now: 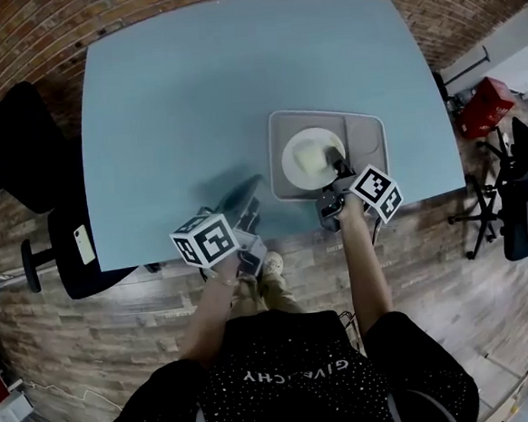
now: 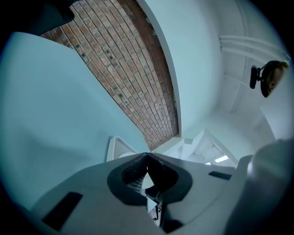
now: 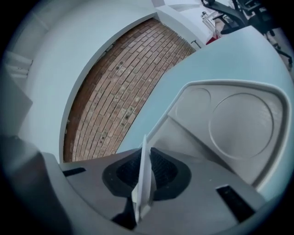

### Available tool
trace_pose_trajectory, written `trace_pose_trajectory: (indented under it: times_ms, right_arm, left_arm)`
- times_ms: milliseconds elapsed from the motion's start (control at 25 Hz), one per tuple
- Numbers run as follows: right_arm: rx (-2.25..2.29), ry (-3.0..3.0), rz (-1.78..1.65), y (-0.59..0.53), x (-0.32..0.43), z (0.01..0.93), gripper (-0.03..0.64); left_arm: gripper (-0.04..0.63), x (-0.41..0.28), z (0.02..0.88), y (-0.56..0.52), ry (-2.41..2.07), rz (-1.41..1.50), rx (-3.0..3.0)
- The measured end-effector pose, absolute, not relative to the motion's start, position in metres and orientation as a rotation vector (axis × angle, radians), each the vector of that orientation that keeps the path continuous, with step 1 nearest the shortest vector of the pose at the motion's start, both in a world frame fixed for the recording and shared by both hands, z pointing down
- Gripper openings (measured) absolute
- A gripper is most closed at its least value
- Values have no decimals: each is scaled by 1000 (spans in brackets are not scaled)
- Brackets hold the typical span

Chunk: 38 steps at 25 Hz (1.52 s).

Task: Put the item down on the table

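— Is the plate (image 1: 313, 159) put down yet?
— No. Its rim is pinched by the right gripper (image 3: 146, 156), over the tray (image 1: 368, 135) just ahead. Lowering onto the worktop (image 1: 193, 120) is left. The left gripper (image 2: 147, 158) is closed on nothing.

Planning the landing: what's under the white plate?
The grey tray sits below the white plate, which the right claw grips by its edge. The tray section directly beneath is covered; whether they touch is unclear.
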State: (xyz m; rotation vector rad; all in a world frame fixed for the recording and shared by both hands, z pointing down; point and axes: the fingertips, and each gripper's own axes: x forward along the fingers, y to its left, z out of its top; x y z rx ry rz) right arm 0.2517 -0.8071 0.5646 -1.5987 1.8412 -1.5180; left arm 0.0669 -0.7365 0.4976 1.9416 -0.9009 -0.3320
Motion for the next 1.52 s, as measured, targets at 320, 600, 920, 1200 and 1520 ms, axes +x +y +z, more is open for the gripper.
trace_pose_trajectory:
  times_ms: [320,600,920,1200,1520]
  right_arm:
    - [-2051,2081,-1419,-810,261,575,302]
    - [-2000,2150,-1270,-794,273,537,320]
    - [-826,1436,-1391,-737,269,457,12]
    - [-796,1532,-1317,-710,258,431,12]
    - [-779,1591,-1288,-698,247,417,11]
  left_arm:
    - [11,82,494,-727,-848,-335,1944]
    - [11,81,492,-720,-867,-327,1933]
    - [11,82,475,-709,-854,-316,1970]
    - [11,91,454,-699,-812,-317,2023]
    - [11,89,442,-691,-797,-303,2060]
